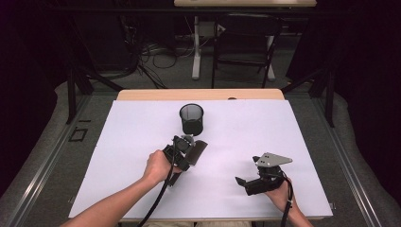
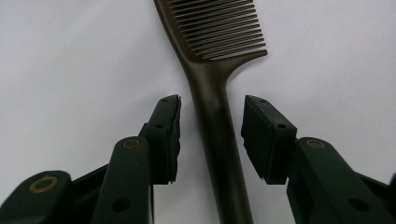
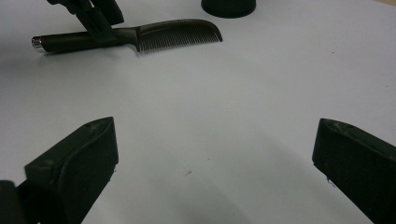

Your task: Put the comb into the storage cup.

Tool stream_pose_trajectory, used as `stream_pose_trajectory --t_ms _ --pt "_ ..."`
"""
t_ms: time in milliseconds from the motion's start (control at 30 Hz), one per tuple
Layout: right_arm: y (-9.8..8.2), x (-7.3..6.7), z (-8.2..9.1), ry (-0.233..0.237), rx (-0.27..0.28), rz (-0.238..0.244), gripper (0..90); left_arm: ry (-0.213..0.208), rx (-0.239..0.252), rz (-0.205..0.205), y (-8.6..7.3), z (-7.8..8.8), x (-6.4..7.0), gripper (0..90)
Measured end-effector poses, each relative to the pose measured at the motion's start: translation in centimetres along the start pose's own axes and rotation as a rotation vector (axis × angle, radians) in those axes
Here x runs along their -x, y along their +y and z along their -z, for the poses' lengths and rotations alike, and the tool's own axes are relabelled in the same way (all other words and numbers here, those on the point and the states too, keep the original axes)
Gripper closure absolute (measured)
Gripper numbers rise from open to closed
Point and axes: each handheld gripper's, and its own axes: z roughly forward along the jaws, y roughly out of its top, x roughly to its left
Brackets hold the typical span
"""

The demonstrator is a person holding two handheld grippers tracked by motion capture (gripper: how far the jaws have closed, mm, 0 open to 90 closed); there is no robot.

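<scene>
The left gripper (image 2: 211,133) straddles the handle of a dark brown comb (image 2: 217,93), its jaws partly open with a sliver of gap on each side, pads not touching. The comb lies flat on the white tabletop (image 1: 142,137), just in front of a black mesh pen cup (image 1: 192,118). The right gripper (image 1: 246,182) rests well apart near the front edge, jaws spread wide and holding nothing. Beyond the tabletop lie grey carpet, tangled cables and a black folding chair (image 1: 246,47).
</scene>
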Motion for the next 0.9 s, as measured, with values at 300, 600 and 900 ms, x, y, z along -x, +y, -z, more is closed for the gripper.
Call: stream_pose_trajectory --t_ms 300,600,900 --pt "0.0 -0.1 -0.2 0.009 -0.005 0.007 0.0 0.014 -0.019 0.006 0.4 -0.7 0.3 66.2" --pt "0.0 -0.1 -0.2 0.011 -0.011 0.008 0.0 0.008 -0.037 0.02 0.5 -1.1 0.3 71.5" --pt "0.0 0.0 -0.2 0.013 -0.012 0.009 0.0 -0.007 -0.032 -0.011 0.2 -1.0 -0.1 72.6"
